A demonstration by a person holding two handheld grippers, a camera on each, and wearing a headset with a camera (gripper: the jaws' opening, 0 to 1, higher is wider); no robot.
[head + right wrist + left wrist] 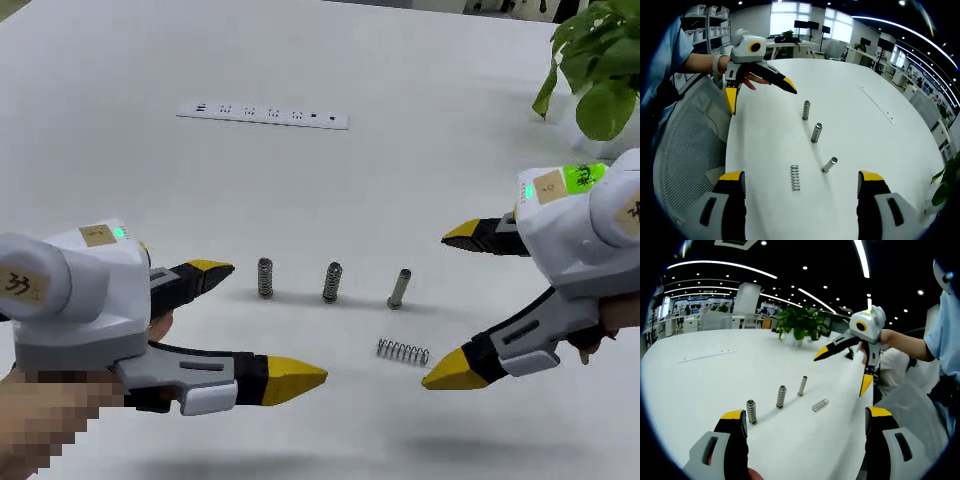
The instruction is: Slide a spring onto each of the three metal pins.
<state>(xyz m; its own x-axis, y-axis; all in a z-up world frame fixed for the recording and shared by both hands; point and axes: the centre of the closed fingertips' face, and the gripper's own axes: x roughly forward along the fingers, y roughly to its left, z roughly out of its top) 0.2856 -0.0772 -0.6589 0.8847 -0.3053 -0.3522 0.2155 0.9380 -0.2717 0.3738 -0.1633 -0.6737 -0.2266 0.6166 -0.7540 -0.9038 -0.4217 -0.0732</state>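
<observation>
The loose spring [402, 351] lies flat on the white table [150, 180], just off the lower tip of the right claw [435, 310], whose jaws stand wide apart and hold nothing. The left claw [278, 320] hovers opposite, spread just as wide and empty too. Between them three pins stand in a row: the left pin [265, 277] and the middle pin [332, 282] each wear a spring, and the right pin [399, 288] is bare. The loose spring sits beside that bare pin, on the person's side. Toward the far edge lies a flat white strip [263, 114], with a leafy plant [590, 60] at the far right corner.
</observation>
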